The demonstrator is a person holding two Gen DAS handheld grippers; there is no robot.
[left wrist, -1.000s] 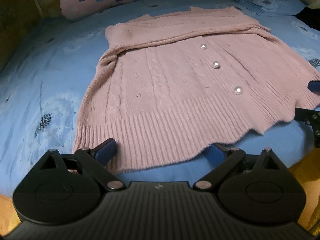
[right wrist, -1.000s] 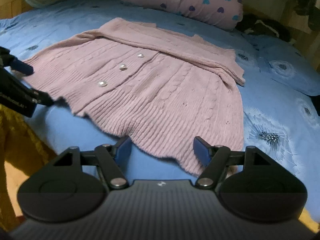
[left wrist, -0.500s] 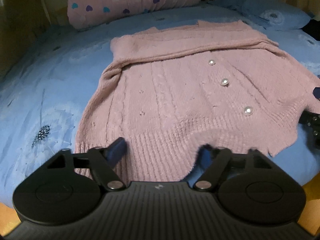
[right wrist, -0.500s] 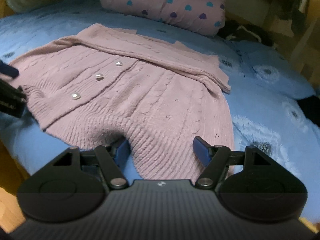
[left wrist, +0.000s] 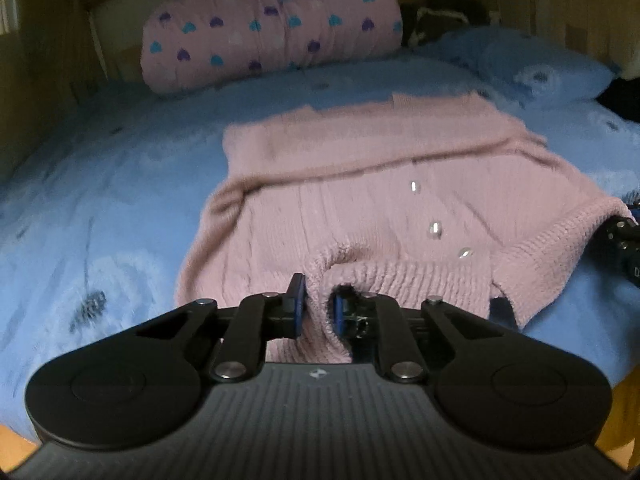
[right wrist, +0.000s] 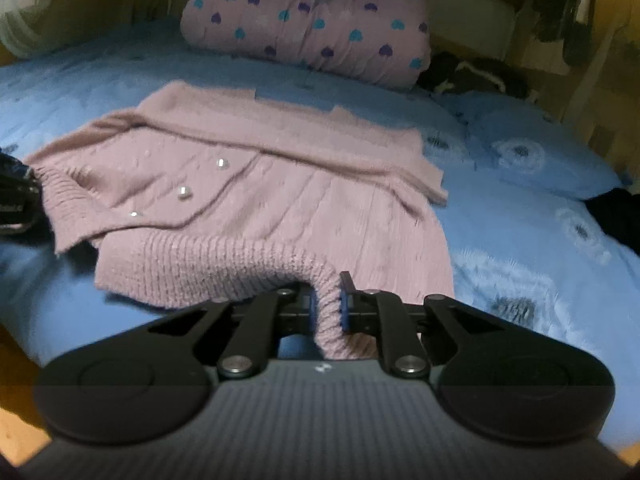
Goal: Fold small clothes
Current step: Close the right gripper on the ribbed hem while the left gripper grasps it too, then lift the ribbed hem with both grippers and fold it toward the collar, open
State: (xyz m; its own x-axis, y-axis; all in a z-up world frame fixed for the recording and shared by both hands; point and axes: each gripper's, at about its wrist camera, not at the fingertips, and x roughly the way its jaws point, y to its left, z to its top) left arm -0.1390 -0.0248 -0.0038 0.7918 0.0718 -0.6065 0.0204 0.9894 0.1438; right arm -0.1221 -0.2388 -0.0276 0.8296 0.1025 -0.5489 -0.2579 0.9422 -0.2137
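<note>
Where the pink cardigan (left wrist: 360,200) lies spread on the blue bedspread (left wrist: 100,208), its ribbed hem is bunched up between both pairs of fingers — the left gripper (left wrist: 318,306) is closing, its pads pinching a fold of hem, and the right gripper (right wrist: 325,300) is pinched tight on another. Pearl buttons (right wrist: 185,193) sit beyond the fingers; farther off lies a heart-print pillow (right wrist: 312,28).
</note>
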